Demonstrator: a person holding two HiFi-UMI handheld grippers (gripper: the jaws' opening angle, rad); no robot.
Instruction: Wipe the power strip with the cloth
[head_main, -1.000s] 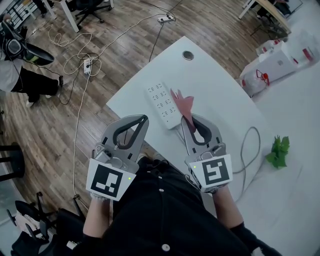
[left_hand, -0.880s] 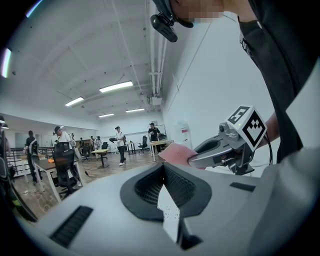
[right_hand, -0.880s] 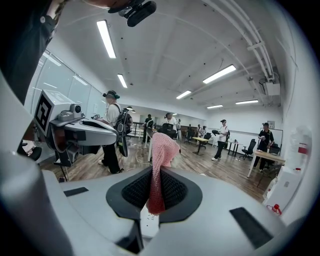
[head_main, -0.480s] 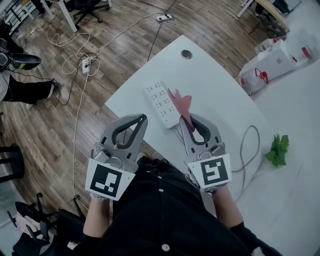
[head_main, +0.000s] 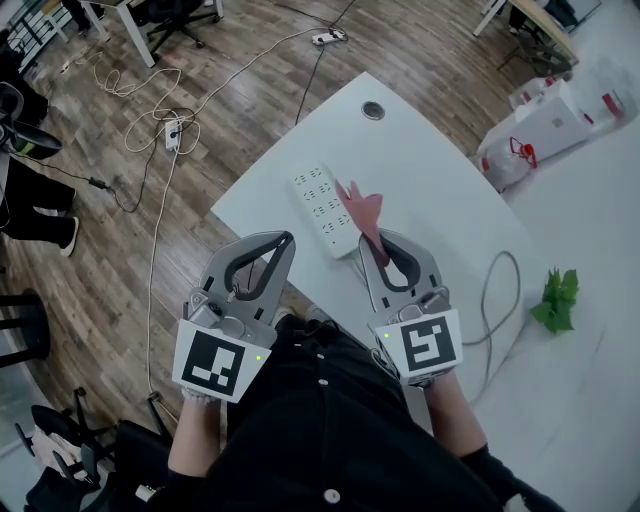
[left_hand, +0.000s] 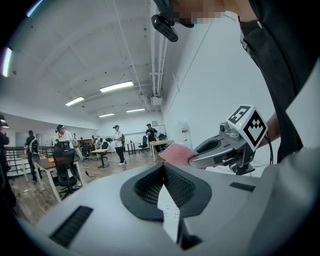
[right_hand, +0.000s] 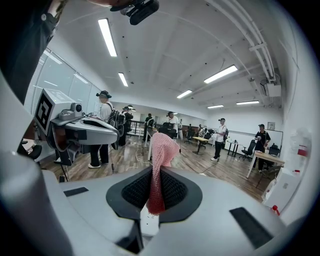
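Right gripper (head_main: 372, 240) pinches the limp cloth (head_main: 360, 205) by 1 end; left gripper (head_main: 287, 238) jaws pressed together, empty; power strip (head_main: 322, 205) looks rigid

an open-plan office: white worktop (head_main: 440, 170), wood floor (head_main: 100, 250) strewn with cables (head_main: 150, 135), swivel chairs (left_hand: 64, 161), ceiling strip lights (right_hand: 107, 37), people (left_hand: 119, 142) standing among desks (left_hand: 101, 150) farther off.

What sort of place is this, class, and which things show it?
Probably an open-plan office or lab: white desks, wheeled office chairs, strip lights overhead, and cables trailing across the wooden floor.
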